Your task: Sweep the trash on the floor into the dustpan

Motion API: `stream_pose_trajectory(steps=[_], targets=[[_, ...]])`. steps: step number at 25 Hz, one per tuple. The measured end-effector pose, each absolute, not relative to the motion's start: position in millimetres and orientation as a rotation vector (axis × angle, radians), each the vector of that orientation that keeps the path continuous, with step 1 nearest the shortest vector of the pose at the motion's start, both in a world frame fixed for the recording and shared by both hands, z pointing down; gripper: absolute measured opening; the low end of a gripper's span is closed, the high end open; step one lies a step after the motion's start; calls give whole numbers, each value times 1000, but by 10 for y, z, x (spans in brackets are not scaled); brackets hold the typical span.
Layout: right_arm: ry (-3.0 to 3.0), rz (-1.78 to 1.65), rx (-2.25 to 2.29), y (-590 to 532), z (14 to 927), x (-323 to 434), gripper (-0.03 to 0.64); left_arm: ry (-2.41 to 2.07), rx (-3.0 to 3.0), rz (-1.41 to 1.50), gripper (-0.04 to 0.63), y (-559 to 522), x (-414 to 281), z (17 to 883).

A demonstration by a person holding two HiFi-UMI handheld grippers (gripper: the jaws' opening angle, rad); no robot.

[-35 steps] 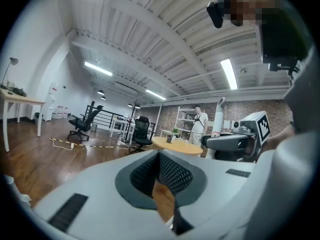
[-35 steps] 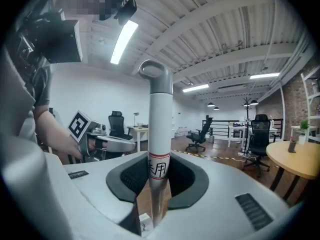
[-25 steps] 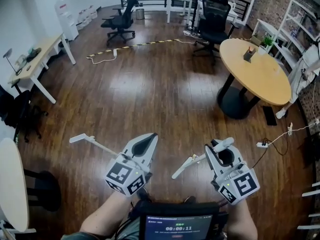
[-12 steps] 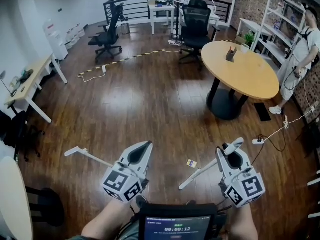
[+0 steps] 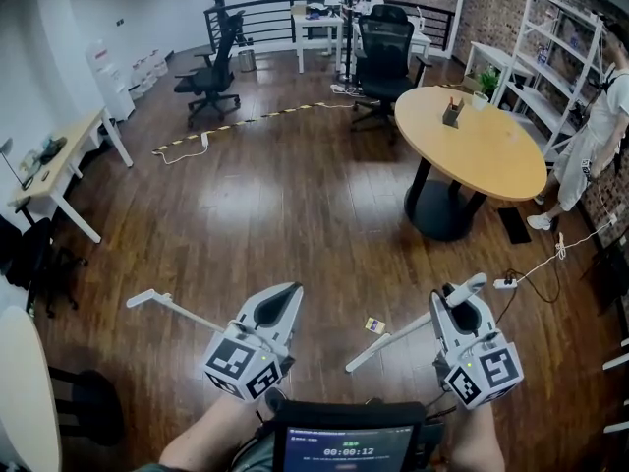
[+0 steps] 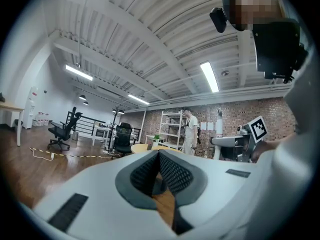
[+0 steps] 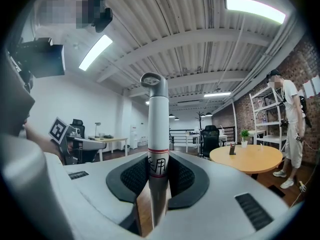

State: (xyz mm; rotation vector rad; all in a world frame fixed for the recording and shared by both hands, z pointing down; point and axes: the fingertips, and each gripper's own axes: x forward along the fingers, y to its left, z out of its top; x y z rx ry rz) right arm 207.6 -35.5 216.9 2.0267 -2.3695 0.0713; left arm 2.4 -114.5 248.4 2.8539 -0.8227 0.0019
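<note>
My right claw (image 5: pixel 460 311) is clamped on a white handle (image 5: pixel 393 340), the broom's, I judge. My left claw (image 5: pixel 277 308) is pressed together with nothing showing between its pads. The trash scrap (image 5: pixel 374 324) lies on the floor (image 5: pixel 295 214) at lower centre. I see no dustpan, so I'd place that first, then sweep low and short.

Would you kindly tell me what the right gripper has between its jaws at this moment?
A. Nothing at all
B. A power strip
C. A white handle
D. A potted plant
C: in the right gripper view, the right gripper is shut on a white handle that rises straight up from between its jaws.
</note>
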Motion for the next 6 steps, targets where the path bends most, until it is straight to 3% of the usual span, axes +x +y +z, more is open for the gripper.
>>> stream_pose_trajectory(steps=[6], targets=[[-2379,54,2011,-425,2124,2007,103,-822,2846,10,2,-1195,-20,2463]])
